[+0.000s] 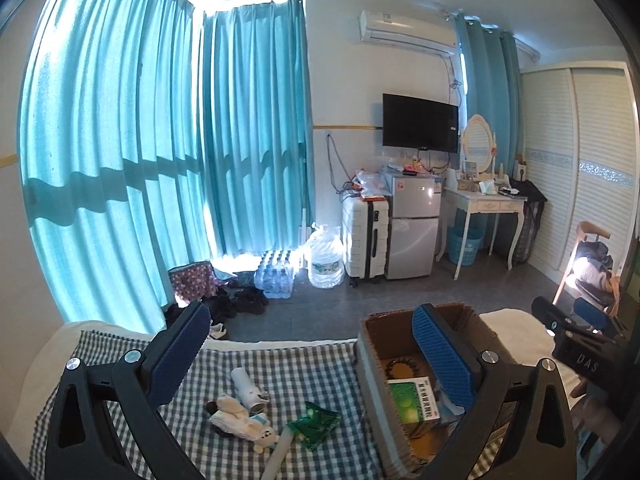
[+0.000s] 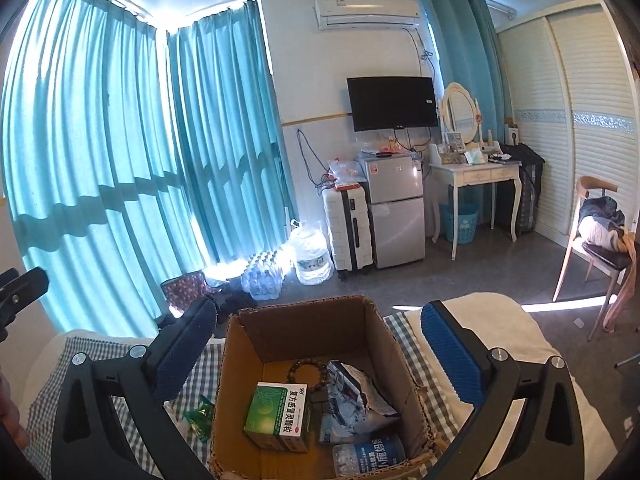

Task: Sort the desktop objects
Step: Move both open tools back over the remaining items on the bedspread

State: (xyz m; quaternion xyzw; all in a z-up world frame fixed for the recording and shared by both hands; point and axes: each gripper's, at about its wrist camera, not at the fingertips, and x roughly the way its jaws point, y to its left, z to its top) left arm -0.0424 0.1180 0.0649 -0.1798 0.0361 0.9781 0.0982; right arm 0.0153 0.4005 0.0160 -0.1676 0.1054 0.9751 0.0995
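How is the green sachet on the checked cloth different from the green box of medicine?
The green sachet is flat, crinkly and shiny; the green medicine box is a stiff carton with a white panel of printed characters. The sachet lies out on the checked cloth, not yet sorted; the box already sits inside the cardboard box, next to a bead bracelet. Both are green, and neither is held by any tongs.

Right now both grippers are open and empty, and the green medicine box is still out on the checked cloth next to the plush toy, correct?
Not quite. The green medicine box already lies inside the cardboard box, beside the bead bracelet, as the right wrist view shows. Both the left gripper and right gripper are open and empty; the plush toy is on the checked cloth.
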